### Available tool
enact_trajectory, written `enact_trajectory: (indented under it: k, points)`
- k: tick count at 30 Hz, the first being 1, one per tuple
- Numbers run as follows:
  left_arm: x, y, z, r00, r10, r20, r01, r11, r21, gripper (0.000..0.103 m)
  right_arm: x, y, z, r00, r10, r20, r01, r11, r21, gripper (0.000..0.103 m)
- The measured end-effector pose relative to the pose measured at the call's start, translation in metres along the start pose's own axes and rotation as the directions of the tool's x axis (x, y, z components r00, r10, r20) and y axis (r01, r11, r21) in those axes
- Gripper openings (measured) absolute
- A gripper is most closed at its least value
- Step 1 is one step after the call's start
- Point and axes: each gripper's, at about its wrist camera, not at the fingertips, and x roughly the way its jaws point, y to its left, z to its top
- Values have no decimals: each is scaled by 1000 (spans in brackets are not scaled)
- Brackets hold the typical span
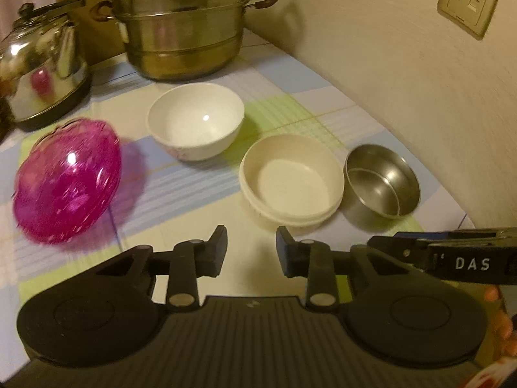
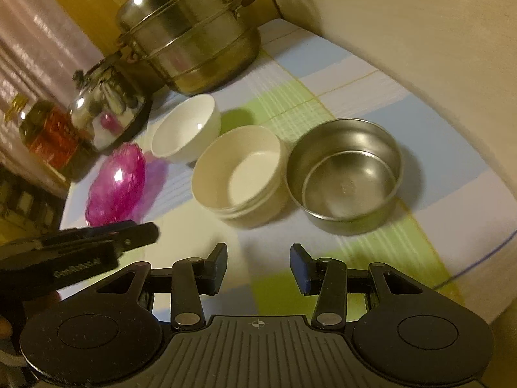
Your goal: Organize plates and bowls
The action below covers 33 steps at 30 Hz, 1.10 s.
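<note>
Two grippers — left gripper point(image 1: 251, 252), right gripper point(image 2: 258, 268) — both parted, empty. Ahead: cream bowls point(image 1: 290, 181) nested, steel bowl point(image 2: 344, 177) touching right, white bowl point(image 1: 195, 119) farther, pink bowl point(image 1: 68, 181) left. Best approached slowly — rim centred between fingers.

Beige wall point(image 1: 404, 74) with socket plate point(image 1: 467, 1); checked pastel tablecloth point(image 1: 290, 110); pale curtain point(image 2: 38, 42) left; warm dim light.

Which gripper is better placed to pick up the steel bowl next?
Right, probably. The right gripper is open and empty with the steel bowl close ahead; from the left gripper it lies off to the side, beyond the cream bowl.
</note>
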Motion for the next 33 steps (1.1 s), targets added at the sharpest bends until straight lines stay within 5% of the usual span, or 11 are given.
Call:
enact_trajectory:
  k: [17, 33]
  points:
    - [54, 11, 33, 998, -41, -42, 41, 999, 20, 27, 42, -1, 24, 996, -49, 69, 33, 976, 214, 33]
    - [78, 16, 37, 997, -52, -63, 53, 998, 27, 15, 60, 6, 40, 986, -146, 85, 131, 979, 159, 18]
